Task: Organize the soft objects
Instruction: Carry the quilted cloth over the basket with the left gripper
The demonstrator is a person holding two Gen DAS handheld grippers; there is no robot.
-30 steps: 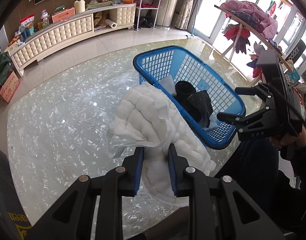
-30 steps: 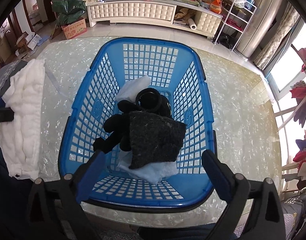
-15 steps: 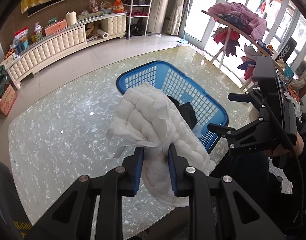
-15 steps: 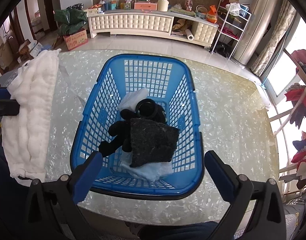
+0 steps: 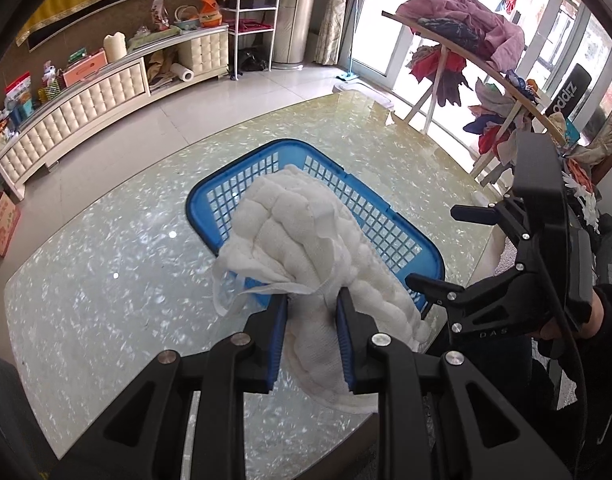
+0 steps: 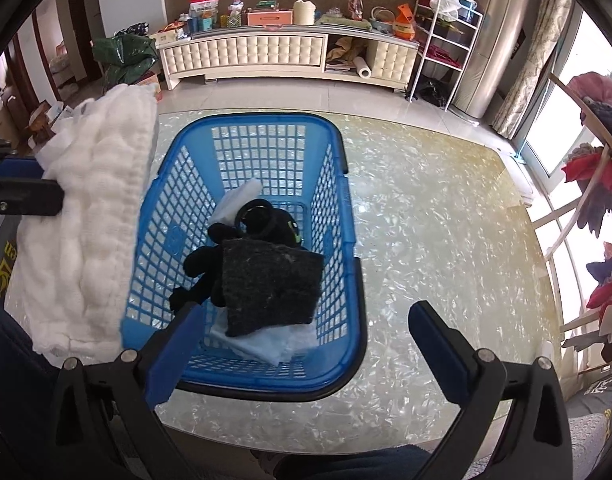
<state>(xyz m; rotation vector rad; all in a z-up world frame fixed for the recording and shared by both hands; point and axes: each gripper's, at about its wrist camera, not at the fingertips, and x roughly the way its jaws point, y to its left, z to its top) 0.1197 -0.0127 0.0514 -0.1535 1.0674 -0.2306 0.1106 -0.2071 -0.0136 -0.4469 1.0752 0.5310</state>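
Note:
My left gripper is shut on a white quilted cloth, which hangs in the air over the near left side of the blue basket. In the right wrist view the same white cloth drapes beside and partly over the left wall of the basket. Inside lie a black plush toy, a dark grey felt pad and pale cloths. My right gripper stands open above the basket's near end, holding nothing; it also shows as the right gripper at the right.
The basket sits on a glossy pearl-patterned table. A wooden rack with hanging clothes stands at the right by the windows. A long white cabinet with clutter lines the far wall. A person's dark sleeve holds the right gripper.
The left gripper carried the white cloth up and over toward the basket, so it now covers the basket's contents in the left wrist view. The right gripper drew back slightly.

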